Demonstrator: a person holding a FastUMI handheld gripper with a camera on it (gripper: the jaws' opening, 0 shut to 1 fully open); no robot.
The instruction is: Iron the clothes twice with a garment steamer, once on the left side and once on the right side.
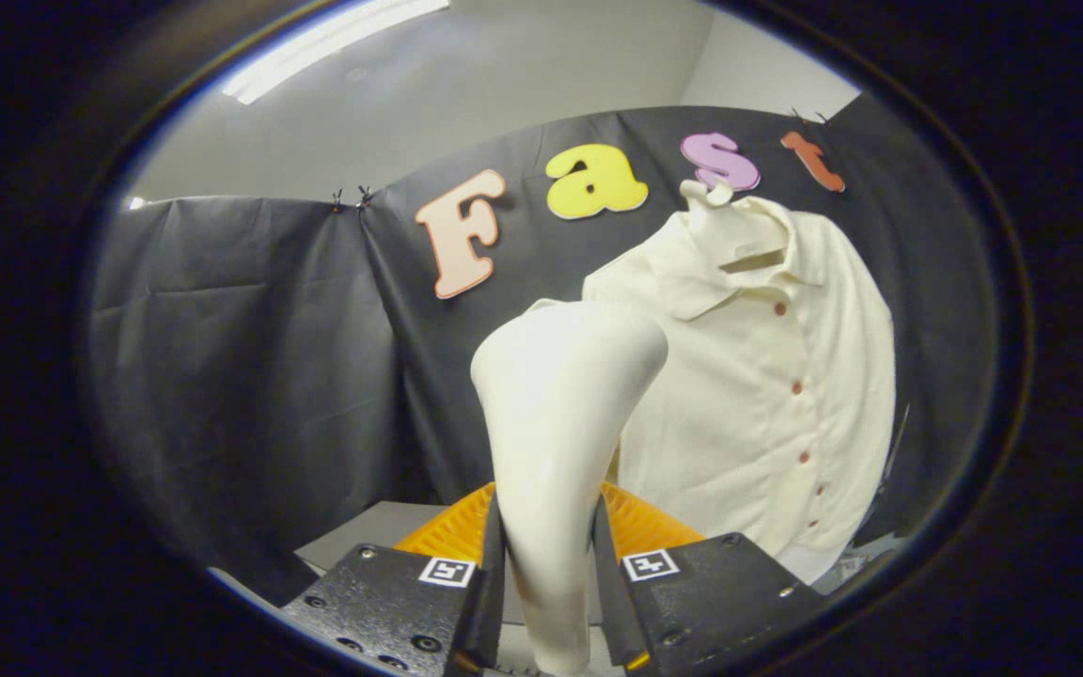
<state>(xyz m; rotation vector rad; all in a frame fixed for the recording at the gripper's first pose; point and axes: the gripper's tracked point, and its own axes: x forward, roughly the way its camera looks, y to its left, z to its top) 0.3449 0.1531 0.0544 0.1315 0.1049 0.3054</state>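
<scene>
Fingers (549, 564) tight on smooth curved steamer (556, 414) handle, cream buttoned shirt (767, 395) beyond.

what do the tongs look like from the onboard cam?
The tongs show two blocky dark housings with visible screw heads. Each housing carries a small square white-bordered fiducial tag on its inner top corner. A thin flat finger runs forward from each block.
</scene>
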